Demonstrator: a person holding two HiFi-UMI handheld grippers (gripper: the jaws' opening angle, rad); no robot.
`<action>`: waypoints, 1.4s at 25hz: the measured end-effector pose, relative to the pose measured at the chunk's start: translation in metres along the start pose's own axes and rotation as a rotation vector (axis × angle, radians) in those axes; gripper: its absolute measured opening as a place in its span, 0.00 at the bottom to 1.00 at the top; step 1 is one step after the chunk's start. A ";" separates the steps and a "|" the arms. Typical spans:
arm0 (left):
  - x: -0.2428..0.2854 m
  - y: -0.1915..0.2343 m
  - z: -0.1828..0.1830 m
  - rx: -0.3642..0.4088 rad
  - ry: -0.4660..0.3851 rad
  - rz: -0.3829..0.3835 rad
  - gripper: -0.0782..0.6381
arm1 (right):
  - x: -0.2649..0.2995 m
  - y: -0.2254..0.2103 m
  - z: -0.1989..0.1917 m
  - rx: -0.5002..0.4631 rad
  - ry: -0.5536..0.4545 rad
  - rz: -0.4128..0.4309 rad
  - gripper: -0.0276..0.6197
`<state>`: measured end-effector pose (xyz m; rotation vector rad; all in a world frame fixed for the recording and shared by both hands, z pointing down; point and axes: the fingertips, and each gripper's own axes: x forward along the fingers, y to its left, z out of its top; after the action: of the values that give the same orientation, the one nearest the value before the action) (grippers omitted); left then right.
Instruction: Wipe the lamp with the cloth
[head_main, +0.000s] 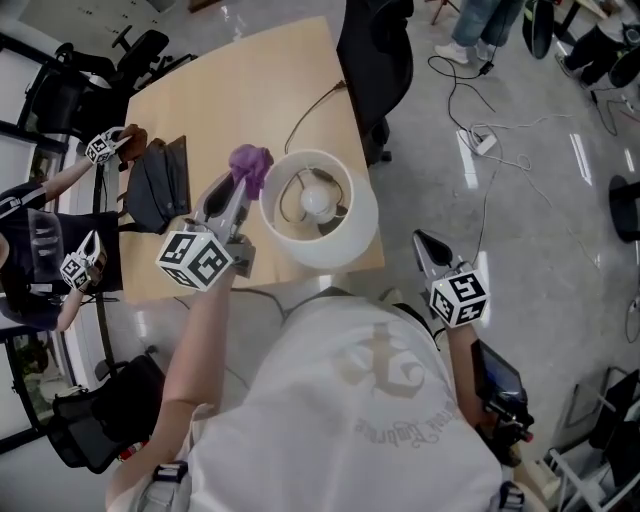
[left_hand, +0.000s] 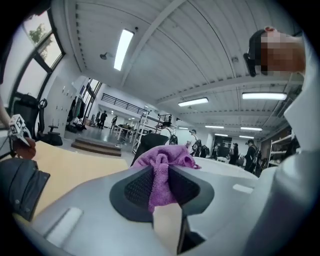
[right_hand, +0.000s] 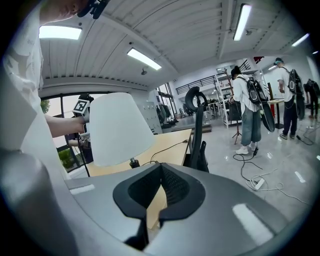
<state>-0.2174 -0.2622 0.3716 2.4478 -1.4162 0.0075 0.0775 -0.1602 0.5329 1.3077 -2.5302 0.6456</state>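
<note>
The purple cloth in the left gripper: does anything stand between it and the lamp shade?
Nothing visible does. The cloth, clamped in the left gripper, sits right beside the rim of the lamp shade; whether they touch is unclear.

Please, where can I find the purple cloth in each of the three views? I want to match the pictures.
Head view: the purple cloth is left of centre, held by the left hand-held gripper, beside the rim of the white lampshade.
Left gripper view: the cloth is at the centre, pinched between the jaws.
Right gripper view: not in it; the lampshade probably hides it.
Shared landmark: the wooden table.
</note>
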 end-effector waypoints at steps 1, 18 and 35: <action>0.001 0.002 -0.005 0.023 0.015 0.009 0.23 | -0.001 0.000 0.000 -0.001 0.000 -0.005 0.06; 0.013 0.066 -0.128 -0.028 0.251 0.107 0.23 | -0.025 0.004 -0.016 0.027 0.005 -0.104 0.06; 0.029 -0.015 0.050 0.120 -0.010 -0.231 0.24 | -0.022 0.010 -0.009 0.027 -0.023 -0.113 0.06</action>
<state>-0.1973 -0.2928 0.3250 2.6993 -1.1600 0.0293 0.0817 -0.1350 0.5290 1.4632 -2.4518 0.6461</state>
